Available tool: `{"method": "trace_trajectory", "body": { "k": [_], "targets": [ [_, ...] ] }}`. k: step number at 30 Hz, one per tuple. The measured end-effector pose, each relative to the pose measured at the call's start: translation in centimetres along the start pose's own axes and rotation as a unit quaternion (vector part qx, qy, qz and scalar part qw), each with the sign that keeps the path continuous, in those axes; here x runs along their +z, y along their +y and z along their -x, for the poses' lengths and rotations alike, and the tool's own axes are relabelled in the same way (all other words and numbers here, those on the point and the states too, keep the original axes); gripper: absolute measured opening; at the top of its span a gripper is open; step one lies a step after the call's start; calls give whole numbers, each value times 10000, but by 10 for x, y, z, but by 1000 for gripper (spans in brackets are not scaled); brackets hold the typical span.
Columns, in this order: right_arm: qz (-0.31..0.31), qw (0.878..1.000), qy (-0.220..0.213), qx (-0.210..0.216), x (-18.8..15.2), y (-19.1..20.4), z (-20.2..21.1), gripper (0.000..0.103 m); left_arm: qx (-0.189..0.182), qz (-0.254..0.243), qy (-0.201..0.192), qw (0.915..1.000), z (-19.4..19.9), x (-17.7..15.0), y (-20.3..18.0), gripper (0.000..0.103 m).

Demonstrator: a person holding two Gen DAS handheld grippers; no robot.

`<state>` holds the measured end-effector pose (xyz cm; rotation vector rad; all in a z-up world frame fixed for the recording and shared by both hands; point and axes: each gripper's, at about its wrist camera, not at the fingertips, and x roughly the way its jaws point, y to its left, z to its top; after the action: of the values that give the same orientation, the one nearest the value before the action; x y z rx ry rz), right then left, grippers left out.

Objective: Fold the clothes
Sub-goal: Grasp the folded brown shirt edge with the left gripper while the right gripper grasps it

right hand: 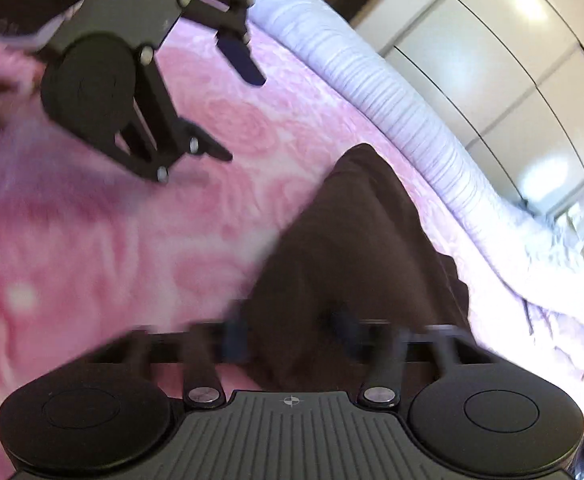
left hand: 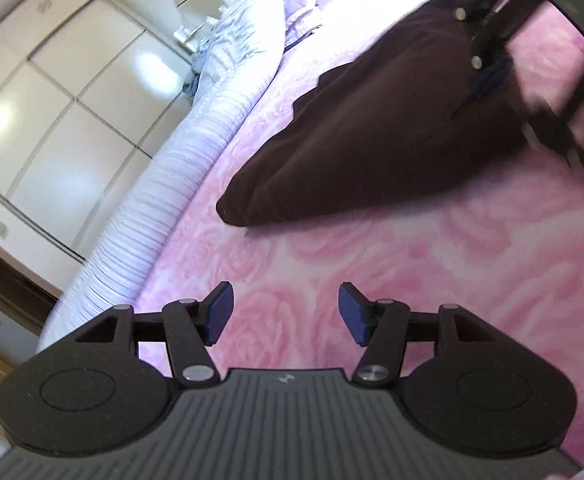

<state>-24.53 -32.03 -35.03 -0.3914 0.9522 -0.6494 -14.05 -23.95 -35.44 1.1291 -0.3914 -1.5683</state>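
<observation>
On pink bedspread (left hand: 412, 264), brown garment (left hand: 372, 148) btwn right tongs (right hand: 288, 336).

Dark brown garment (left hand: 372, 136), soft, partly bunched; lies on pink rose-patterned bedspread (left hand: 432, 280), tapering to a rounded corner at left, near the bed's edge.

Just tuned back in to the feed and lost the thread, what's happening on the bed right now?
A person is working a dark brown garment on a bed covered with a pink rose-patterned blanket, one handheld gripper per hand. The right gripper has the garment's near end between its fingers; motion blur hides whether it is clamped. The left gripper is open and empty over the blanket, short of the garment's pointed corner. A lilac striped quilt lies along the bed's edge.
</observation>
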Motion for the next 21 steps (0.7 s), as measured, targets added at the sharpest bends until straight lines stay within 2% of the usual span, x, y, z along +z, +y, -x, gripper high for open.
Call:
{"method": "trace_trajectory", "body": {
  "k": [3, 5, 8, 12, 14, 15, 16, 17, 19, 21],
  "targets": [
    [372, 9989, -191, 195, -23, -15, 14, 11, 135, -515, -95, 9985, 16, 11, -23, 63],
    [323, 9987, -240, 304, -31, -32, 37, 10, 243, -932, -196, 9952, 23, 21, -40, 65],
    [79, 9984, -256, 498, -44, -59, 71, 10, 436, -1568, -370, 9860, 23, 36, -69, 67],
    [-243, 9967, -151, 754, -83, -90, 114, 9, 671, -2331, -542, 9686, 12, 54, -101, 66],
    [-217, 9967, -67, 778, -106, -100, 132, 9, 584, -2428, -493, 9671, 8, 59, -104, 63],
    [-156, 9968, -37, 783, -119, -105, 139, 9, 529, -2462, -462, 9667, 6, 62, -105, 61],
    [-61, 9973, -20, 725, -131, -106, 144, 9, 473, -2496, -431, 9662, 5, 65, -106, 53],
    [43, 9979, -6, 652, -143, -105, 148, 9, 417, -2529, -399, 9658, 3, 67, -107, 38],
    [138, 9992, 110, 359, -164, -101, 151, 10, 197, -2591, -290, 9652, 3, 67, -108, 22],
    [-3, 9994, 332, -39, -179, -90, 149, 10, 88, -2604, -231, 9652, 4, 64, -108, 17]
  ]
}}
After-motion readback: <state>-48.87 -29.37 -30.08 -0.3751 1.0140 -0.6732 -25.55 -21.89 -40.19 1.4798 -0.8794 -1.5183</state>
